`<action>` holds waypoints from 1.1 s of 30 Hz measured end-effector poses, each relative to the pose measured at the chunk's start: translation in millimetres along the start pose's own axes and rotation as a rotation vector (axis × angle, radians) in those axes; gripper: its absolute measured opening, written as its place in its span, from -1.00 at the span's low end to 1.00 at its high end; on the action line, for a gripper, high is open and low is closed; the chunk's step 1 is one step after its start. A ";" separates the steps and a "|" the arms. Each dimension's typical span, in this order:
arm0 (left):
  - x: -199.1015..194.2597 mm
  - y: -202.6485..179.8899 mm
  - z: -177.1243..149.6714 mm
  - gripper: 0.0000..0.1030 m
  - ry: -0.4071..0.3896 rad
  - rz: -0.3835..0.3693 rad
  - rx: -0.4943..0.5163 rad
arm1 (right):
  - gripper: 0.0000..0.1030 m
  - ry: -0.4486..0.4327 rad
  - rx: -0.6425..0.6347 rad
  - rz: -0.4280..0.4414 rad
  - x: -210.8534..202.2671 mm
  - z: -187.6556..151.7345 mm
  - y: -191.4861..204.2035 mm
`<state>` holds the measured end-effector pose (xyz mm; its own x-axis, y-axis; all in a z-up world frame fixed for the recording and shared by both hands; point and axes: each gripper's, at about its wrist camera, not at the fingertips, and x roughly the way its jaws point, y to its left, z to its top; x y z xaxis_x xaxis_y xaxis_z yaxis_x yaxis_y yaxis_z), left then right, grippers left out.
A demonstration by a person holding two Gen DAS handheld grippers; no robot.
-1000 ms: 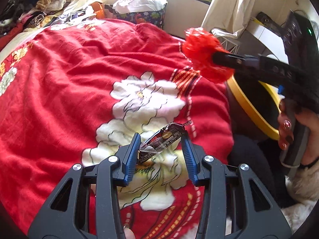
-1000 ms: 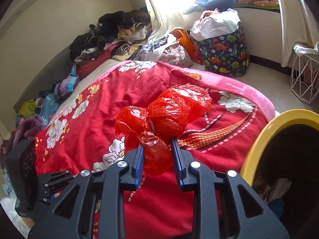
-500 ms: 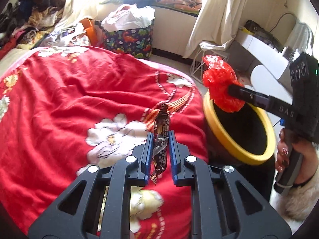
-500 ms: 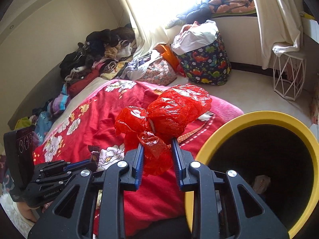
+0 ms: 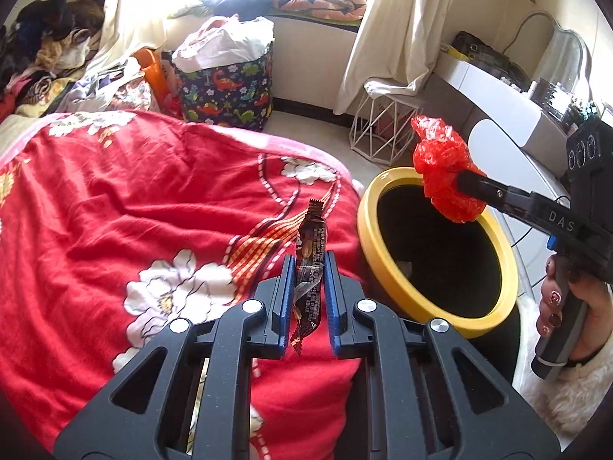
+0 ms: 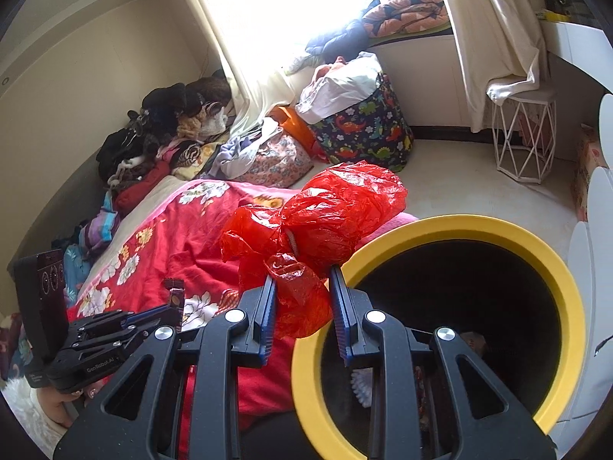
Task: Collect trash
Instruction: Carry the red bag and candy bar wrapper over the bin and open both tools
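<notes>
Both hands are loaded. The right gripper [image 6: 302, 299] clamps a crumpled red plastic bag [image 6: 325, 222], and in the left wrist view that bag [image 5: 446, 176] hangs over the far rim of the yellow-rimmed bin [image 5: 387, 280], just about above the dark opening. In its own view the bin mouth [image 6: 571, 295] sits at four o'clock from the jaws, very near. The left gripper [image 5: 309, 287] pinches a brown snack wrapper [image 5: 312, 245], long axis upright toward twelve, held over the red floral blanket [image 5: 115, 211]; the bin lies at three o'clock from it, close beside. The right hand looks nearer a drop; the left likely needs to swing rightward first.
</notes>
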<state>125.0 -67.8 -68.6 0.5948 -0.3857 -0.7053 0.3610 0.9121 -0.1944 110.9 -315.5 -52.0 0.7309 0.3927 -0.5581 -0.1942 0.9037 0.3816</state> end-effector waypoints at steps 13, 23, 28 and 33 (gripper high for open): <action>8.5 -41.6 14.1 -0.80 -0.015 -0.055 0.064 | -0.52 -0.026 0.046 -0.053 -25.3 -0.9 -32.9; 16.3 -71.6 21.6 -0.80 -0.017 -0.090 0.109 | -0.52 -0.035 0.070 -0.082 -38.5 -4.8 -50.4; 22.2 -85.0 25.3 -0.80 -0.014 -0.102 0.125 | -0.49 -0.026 0.072 -0.092 -43.7 -9.1 -52.8; 30.8 -97.5 27.8 -0.80 -0.003 -0.117 0.133 | -0.49 -0.006 0.074 -0.106 -48.5 -15.6 -60.0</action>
<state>128.0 -172.5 -52.4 0.5452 -0.4883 -0.6814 0.5195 0.8347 -0.1826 76.9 -386.1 -59.3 0.7489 0.2945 -0.5936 -0.0670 0.9249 0.3743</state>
